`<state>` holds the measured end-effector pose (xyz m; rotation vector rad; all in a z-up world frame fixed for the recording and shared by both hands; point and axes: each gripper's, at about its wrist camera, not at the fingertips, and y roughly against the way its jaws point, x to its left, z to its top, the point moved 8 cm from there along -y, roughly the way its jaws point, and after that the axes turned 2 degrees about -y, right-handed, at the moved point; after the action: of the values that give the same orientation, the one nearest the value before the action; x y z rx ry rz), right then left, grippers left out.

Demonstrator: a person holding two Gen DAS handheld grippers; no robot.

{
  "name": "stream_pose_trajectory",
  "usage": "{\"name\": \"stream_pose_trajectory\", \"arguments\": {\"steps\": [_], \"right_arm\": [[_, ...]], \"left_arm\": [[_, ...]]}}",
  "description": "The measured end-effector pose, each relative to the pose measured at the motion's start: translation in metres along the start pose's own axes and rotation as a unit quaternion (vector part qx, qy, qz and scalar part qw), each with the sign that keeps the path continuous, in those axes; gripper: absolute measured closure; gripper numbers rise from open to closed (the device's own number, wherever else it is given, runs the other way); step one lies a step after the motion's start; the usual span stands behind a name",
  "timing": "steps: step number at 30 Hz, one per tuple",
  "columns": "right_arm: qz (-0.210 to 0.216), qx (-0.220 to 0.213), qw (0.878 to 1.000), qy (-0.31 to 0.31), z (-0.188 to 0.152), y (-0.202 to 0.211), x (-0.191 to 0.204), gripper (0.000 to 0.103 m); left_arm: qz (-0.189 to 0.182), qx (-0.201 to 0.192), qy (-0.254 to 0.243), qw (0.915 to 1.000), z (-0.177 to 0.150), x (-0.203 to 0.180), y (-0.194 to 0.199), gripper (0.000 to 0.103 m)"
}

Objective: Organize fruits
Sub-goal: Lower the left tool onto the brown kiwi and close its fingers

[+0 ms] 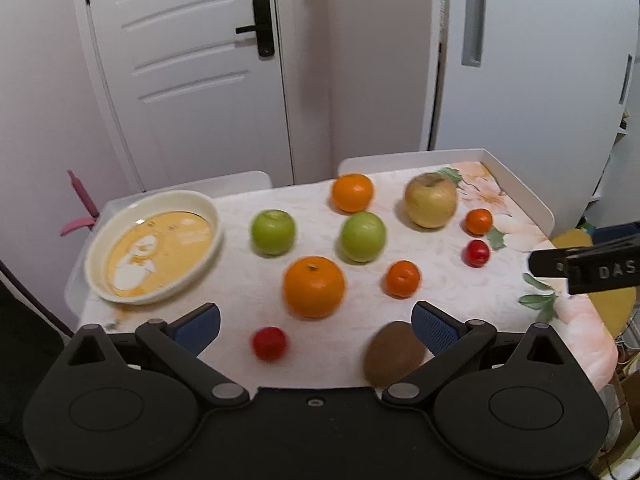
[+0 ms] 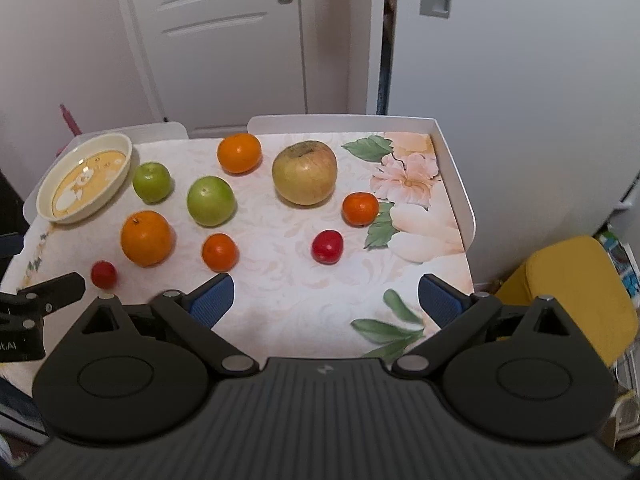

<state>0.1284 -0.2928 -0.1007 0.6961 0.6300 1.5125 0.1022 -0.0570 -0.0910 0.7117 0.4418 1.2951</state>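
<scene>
Fruit lies loose on a flower-print table. In the left wrist view my left gripper is open above the near edge, with a small red fruit and a brown kiwi near its fingers. Beyond sit a large orange, two green apples, a yellow apple and a cream plate at the left. My right gripper is open over bare cloth. A red fruit, a small orange and the yellow apple lie ahead of it.
The table has a raised white rim along its back and right side. A yellow chair stands off the right edge. A white door and wall are behind the table. More oranges sit mid-table.
</scene>
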Motion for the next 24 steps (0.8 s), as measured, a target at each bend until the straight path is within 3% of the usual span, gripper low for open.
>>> {"name": "stream_pose_trajectory", "arguments": {"steps": [5,21,24], "right_arm": [[0.024,0.009,0.999,0.029,-0.003,-0.026,-0.016,0.000],[0.080,0.016,0.993,0.086,-0.011,-0.094,-0.019,0.008],[0.083,0.014,0.992,0.095,-0.012,-0.100,-0.016,0.009]], "left_arm": [[0.000,0.021,0.022,0.9995,-0.015,-0.025,-0.020,0.000],[0.075,0.048,0.096,0.9914,-0.053,-0.055,-0.070,0.008],[0.082,0.047,0.106,0.9899,-0.055,-0.057,-0.074,0.016]]}}
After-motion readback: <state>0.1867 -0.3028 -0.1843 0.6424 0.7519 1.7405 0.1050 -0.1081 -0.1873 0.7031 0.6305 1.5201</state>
